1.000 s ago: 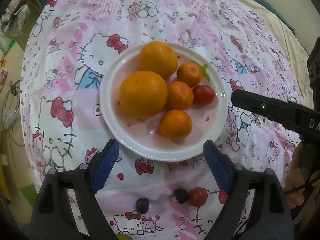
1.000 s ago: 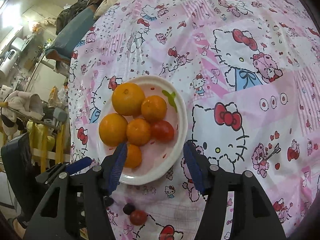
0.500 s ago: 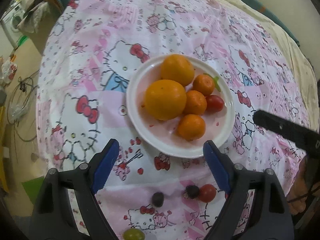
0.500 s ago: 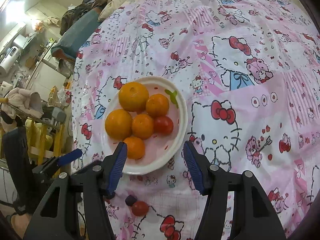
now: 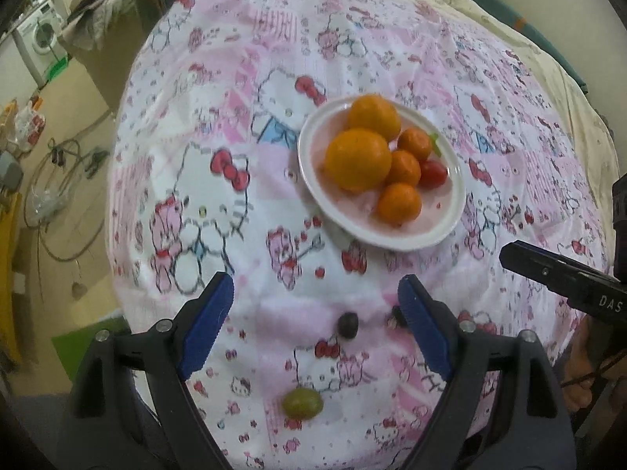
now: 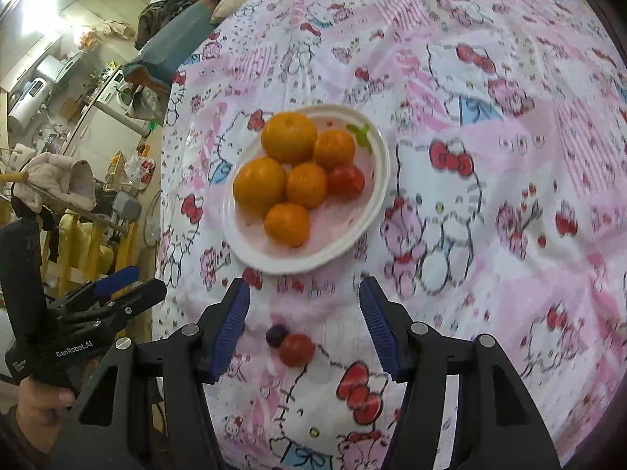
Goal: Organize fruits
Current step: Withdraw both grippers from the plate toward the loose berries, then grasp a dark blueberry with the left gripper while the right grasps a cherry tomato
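Home: washing machine (image 5: 41,37), cartoon tablecloth (image 5: 243,78), cluttered laundry bkgd.

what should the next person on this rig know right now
Left hand-held gripper: open, empty.
Right hand-held gripper: open, empty.
White plate: two big oranges, three small ones, one red tomato.
Loose on the tablecloth, near the plate: red tomato touching a dark grape, another dark grape, green grape.
Left to do: likely move those loose pieces onto the plate.
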{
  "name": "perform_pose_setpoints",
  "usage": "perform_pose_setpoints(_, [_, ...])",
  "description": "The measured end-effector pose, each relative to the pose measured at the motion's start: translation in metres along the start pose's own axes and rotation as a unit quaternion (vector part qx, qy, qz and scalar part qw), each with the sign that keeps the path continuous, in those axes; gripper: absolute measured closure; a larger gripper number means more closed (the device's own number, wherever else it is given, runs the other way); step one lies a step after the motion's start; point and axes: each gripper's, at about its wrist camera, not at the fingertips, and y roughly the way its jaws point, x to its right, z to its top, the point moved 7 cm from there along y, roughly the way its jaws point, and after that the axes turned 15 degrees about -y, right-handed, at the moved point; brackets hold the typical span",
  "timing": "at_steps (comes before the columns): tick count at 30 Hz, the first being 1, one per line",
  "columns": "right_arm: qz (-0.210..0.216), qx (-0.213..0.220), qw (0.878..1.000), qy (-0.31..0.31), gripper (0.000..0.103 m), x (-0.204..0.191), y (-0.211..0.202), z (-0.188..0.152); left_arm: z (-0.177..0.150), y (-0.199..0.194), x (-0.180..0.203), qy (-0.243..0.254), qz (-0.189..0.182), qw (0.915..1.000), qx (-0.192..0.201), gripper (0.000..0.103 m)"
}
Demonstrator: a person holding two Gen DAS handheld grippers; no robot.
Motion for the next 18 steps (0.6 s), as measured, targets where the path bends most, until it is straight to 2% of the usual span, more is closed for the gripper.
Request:
perform_pose_setpoints(4, [-0.002,-0.009,1.000,0.016,0.042,0.002,0.004,-0.013,-0.015,0.017,-0.004,-0.006,-0.006,0.9996,-0.029,0.024])
perform_pose_setpoints(11, [-0.008,-0.013,1.000,0.026,0.042,0.008,0.010,-0.015,-0.031,0.039,0.004,-0.005,-0.012,0.9976,-0.067,0.053])
perform_pose_setpoints(14, [-0.004,-0.012,0.999,0.030,0.041,0.008,0.013,-0.012,-0.036,0.043,0.015,0.010,-0.020,0.9969,-0.075,0.054])
perform_pose_setpoints(16, [-0.001,-0.011,1.000,0.029,0.042,0.007,0.012,-0.011,-0.041,0.050,0.020,0.025,-0.010,0.9961,-0.084,0.054])
perform_pose_setpoints(18, [0.001,-0.011,1.000,0.027,0.042,0.005,0.013,-0.011,-0.045,0.059,0.022,0.031,0.000,0.9949,-0.096,0.059])
